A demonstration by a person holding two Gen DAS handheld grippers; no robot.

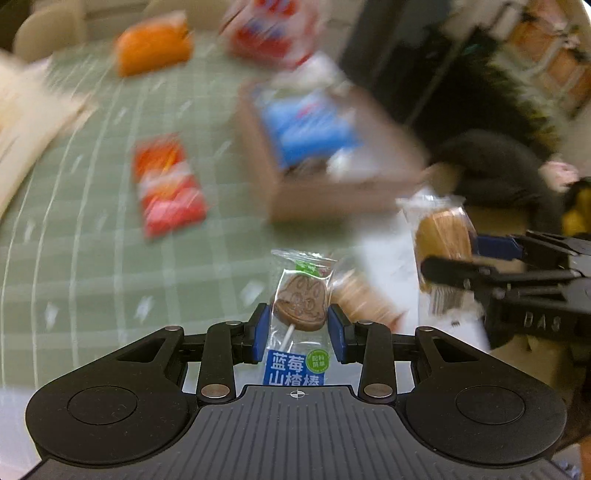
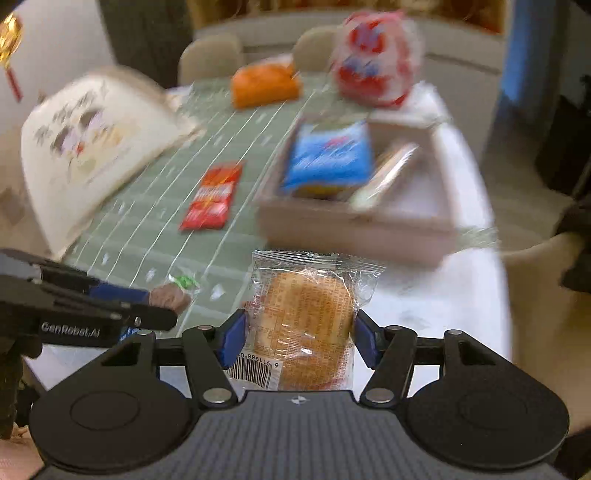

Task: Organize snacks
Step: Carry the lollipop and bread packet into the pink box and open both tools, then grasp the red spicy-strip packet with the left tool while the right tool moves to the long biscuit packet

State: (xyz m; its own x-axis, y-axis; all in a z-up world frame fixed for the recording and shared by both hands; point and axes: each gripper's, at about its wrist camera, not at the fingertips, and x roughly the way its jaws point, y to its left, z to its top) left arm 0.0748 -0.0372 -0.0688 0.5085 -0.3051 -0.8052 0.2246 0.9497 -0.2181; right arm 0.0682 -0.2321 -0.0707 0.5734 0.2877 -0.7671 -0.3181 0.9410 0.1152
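Note:
My left gripper (image 1: 300, 325) is shut on a wrapped brown lollipop (image 1: 301, 306) with a blue label, held above the green mat. My right gripper (image 2: 300, 338) is shut on a clear-wrapped round cake (image 2: 306, 325); it also shows at the right of the left wrist view (image 1: 443, 236). A brown cardboard box (image 1: 332, 195) (image 2: 354, 225) stands ahead of both, holding a blue snack pack (image 1: 310, 129) (image 2: 328, 158). A red snack pack (image 1: 166, 184) (image 2: 214, 197) lies on the mat to the left of the box. The left gripper and lollipop show at left in the right wrist view (image 2: 170, 297).
An orange pack (image 1: 153, 46) (image 2: 264, 85) and a red-and-white bag (image 1: 269, 33) (image 2: 373, 59) lie at the far side of the green gridded mat (image 1: 92, 240). A cream printed bag (image 2: 92, 147) stands at the left. Another wrapped cake (image 1: 365, 302) lies near the lollipop. Chairs stand behind the table.

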